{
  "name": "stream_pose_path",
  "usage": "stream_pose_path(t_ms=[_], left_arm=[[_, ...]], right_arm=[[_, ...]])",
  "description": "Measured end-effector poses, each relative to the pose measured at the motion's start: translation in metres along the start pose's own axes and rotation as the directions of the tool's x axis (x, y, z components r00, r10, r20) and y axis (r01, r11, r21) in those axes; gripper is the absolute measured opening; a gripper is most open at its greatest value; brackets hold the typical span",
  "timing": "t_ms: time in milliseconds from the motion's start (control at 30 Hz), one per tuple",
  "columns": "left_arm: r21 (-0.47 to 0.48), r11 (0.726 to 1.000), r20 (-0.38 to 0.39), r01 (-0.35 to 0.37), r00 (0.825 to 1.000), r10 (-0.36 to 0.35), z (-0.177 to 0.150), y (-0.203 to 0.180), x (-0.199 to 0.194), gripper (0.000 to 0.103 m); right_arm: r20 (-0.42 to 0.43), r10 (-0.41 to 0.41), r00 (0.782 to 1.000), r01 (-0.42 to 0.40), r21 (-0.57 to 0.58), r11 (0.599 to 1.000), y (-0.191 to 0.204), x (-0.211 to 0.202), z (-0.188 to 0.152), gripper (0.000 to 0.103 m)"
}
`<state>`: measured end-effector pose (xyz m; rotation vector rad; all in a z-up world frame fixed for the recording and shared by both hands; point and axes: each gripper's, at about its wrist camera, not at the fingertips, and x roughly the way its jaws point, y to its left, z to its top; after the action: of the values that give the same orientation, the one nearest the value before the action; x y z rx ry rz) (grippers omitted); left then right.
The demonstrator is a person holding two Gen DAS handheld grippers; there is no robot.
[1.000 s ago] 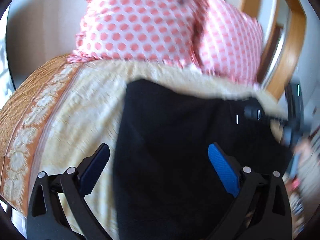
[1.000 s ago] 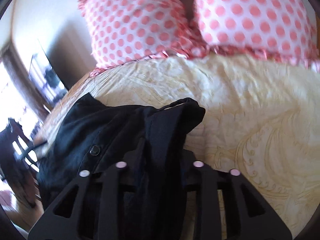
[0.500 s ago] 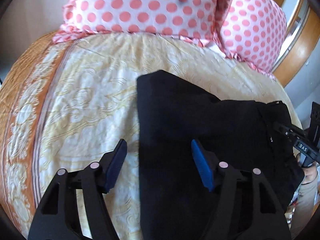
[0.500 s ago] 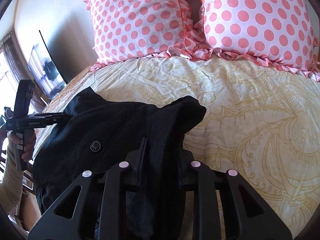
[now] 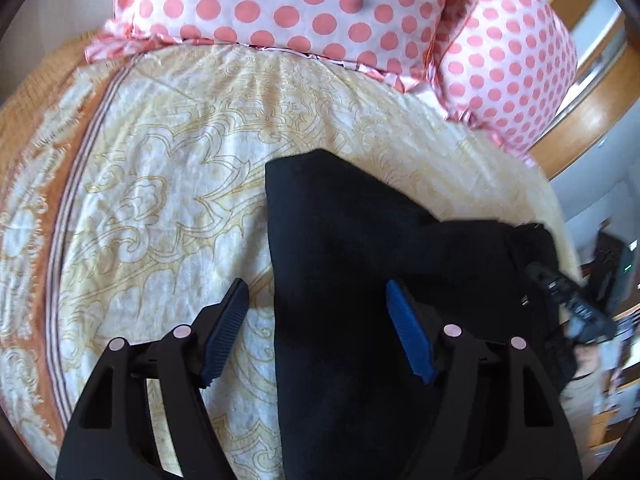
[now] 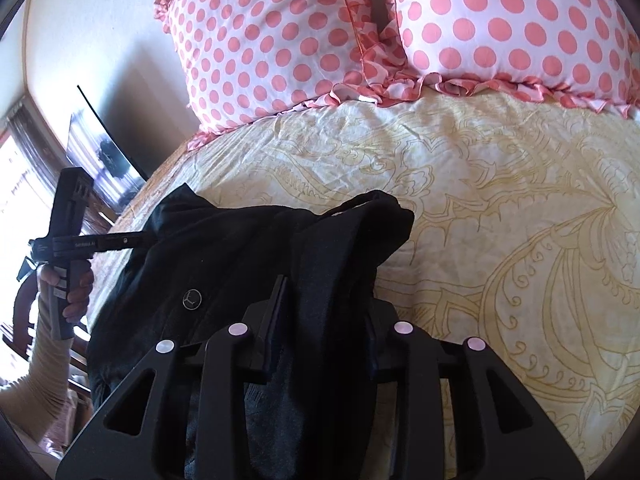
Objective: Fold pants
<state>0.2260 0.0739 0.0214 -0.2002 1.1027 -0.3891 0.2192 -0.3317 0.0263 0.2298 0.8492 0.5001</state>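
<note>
We see black pants point(image 5: 360, 272) lying on a bed point(image 5: 168, 168) covered in a cream and gold patterned spread, below two pink polka-dot pillows point(image 6: 280, 36); our left tool point(image 5: 316, 316) hovers with its blue pads point(image 5: 408, 336) spread wide, one pad over the bare spread, the other over the dark cloth, gripping nothing; our right tool point(image 6: 324, 320) is closed narrowly on a bunched fold of the pants near a small button point(image 6: 191, 299); the fabric drapes between its fingers.
</note>
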Motion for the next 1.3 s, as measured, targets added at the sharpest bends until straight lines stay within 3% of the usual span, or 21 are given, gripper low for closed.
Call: stream_pose_path(t_ms=[67,100,200,267,367,633,867,933,1033,1133,1167,1233,1300], left_arm=[[-0.017,1.0,-0.003,0.022,1.0,-0.022,0.003,0.002,0.001,0.056],[-0.018,0.999,-0.009,0.034,0.999,-0.034,0.003,0.002,0.003,0.055],[0.002,1.0,0.005,0.007,1.0,-0.007,0.003,-0.004,0.005,0.043],[0.008,1.0,0.033,-0.02,0.999,0.02,0.002,-0.007,0.004,0.025],[0.033,0.999,0.082,-0.027,0.996,0.024,0.001,-0.012,-0.005,0.014],[0.07,0.992,0.14,-0.105,0.986,0.094,0.029,-0.026,-0.008,0.013],[0.032,0.985,0.261,-0.169,0.953,0.154,0.1,-0.033,0.0,0.013],[0.021,0.98,0.253,-0.197,0.949,0.186,0.118,-0.031,0.017,0.013],[0.045,0.96,0.176,-0.276,0.948,0.264,0.129,-0.029,0.053,0.015],[0.078,0.933,0.197,-0.351,0.923,0.331,0.123,-0.032,0.066,0.022],[0.087,0.925,0.211,-0.371,0.914,0.346,0.122,-0.035,0.066,0.022],[0.074,0.927,0.217,-0.367,0.913,0.344,0.122,-0.036,0.061,0.023],[0.036,0.94,0.234,-0.339,0.917,0.321,0.121,-0.032,0.045,0.024]], right_arm=[[-0.001,0.015,1.0,-0.015,0.009,1.0,-0.002,0.001,0.0,0.035],[0.0,0.025,1.0,-0.025,0.016,1.0,-0.003,0.001,0.0,0.034],[0.006,0.043,0.999,-0.043,0.022,0.999,-0.005,0.0,0.001,0.027],[0.027,0.045,0.999,-0.045,-0.006,0.999,-0.001,-0.004,0.001,0.021],[0.05,0.03,0.998,-0.028,-0.057,0.998,0.009,-0.009,0.004,0.019],[0.075,0.021,0.997,-0.015,-0.078,0.997,0.01,-0.002,0.043,0.017],[0.188,-0.085,0.978,0.108,-0.114,0.988,0.003,0.022,0.108,0.016],[0.149,-0.135,0.98,0.152,-0.109,0.982,-0.007,0.043,0.119,0.016],[0.031,-0.224,0.974,0.226,-0.102,0.969,-0.021,0.077,0.117,0.017],[0.042,-0.248,0.968,0.251,-0.102,0.963,-0.02,0.078,0.114,0.019],[0.042,-0.269,0.962,0.272,-0.105,0.957,-0.018,0.078,0.113,0.024],[0.046,-0.324,0.945,0.327,-0.122,0.937,-0.015,0.075,0.113,0.035],[0.087,-0.415,0.905,0.424,-0.143,0.894,-0.009,0.061,0.109,0.058]])
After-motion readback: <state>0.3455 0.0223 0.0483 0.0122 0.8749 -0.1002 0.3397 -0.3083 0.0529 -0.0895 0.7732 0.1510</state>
